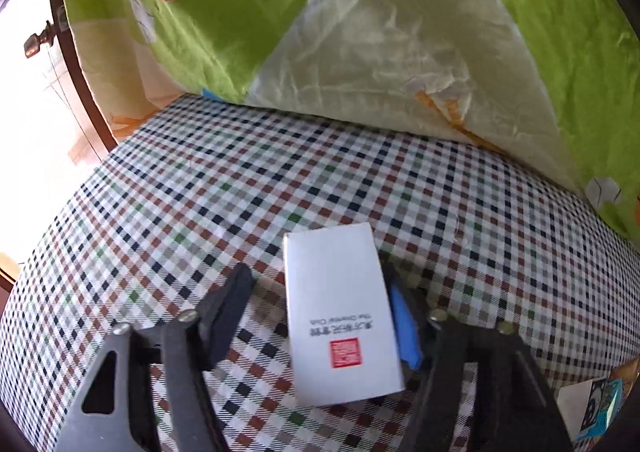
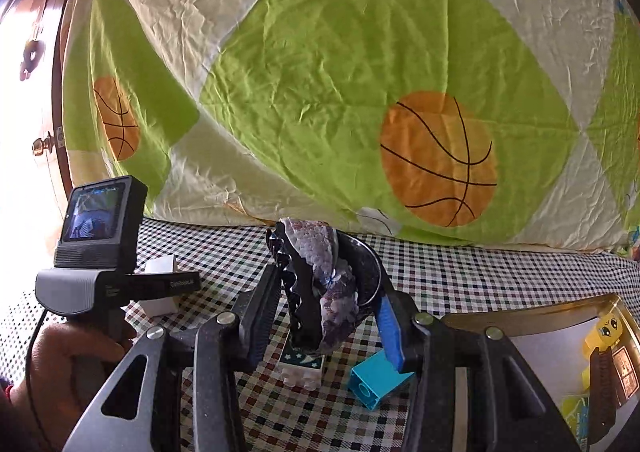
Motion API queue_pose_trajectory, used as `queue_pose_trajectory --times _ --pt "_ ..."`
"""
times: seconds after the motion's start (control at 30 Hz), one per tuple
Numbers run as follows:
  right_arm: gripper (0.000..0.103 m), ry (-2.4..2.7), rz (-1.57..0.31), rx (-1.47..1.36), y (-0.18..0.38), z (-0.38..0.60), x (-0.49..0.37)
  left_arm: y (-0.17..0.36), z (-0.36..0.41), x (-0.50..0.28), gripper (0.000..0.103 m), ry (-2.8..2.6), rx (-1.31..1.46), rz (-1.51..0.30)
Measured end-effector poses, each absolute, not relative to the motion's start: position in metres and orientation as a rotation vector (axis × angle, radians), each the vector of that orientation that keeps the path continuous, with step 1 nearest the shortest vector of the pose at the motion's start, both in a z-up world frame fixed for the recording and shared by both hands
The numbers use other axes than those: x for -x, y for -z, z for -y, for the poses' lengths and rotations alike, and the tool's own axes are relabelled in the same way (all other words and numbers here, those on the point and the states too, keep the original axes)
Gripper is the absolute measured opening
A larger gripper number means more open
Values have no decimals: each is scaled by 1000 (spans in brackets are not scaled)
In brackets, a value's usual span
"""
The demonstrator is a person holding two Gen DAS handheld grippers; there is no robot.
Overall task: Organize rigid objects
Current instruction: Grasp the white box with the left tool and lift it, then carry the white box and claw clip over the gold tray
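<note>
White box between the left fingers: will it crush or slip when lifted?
The white box looks like thin cardboard, so probably light and crushable under hard squeezing. Its smooth faces may slip. Only one finger appears to touch it.

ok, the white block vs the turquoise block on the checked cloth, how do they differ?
The white block carries a dark starry panel; the turquoise block is plain. The white block sits square-on; the turquoise block lies skewed, a round hole facing the camera. Both lie loose on the checked cloth.
</note>
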State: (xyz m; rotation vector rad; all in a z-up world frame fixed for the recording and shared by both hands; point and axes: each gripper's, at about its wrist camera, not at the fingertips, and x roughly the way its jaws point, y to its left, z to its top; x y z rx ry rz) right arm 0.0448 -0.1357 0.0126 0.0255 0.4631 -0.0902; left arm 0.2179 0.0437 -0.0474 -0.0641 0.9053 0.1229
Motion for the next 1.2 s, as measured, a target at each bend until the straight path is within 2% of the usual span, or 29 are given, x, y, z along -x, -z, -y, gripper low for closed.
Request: queue_pose_trajectory --times 0.03,0.2,0.5,1.2 --pt "48 90 -465 -28 -12 136 -46 47 -43 -216 41 -110 58 -901" --pt "48 94 -465 -43 -10 137 -45 40 -40 -197 40 -38 66 -863" --pt "48 123 -399 -21 -16 136 -37 -3 -8 -132 41 -91 -135 -506" --pt "48 173 -368 -21 -21 147 -9 -5 14 -72 41 8 -39 -513"
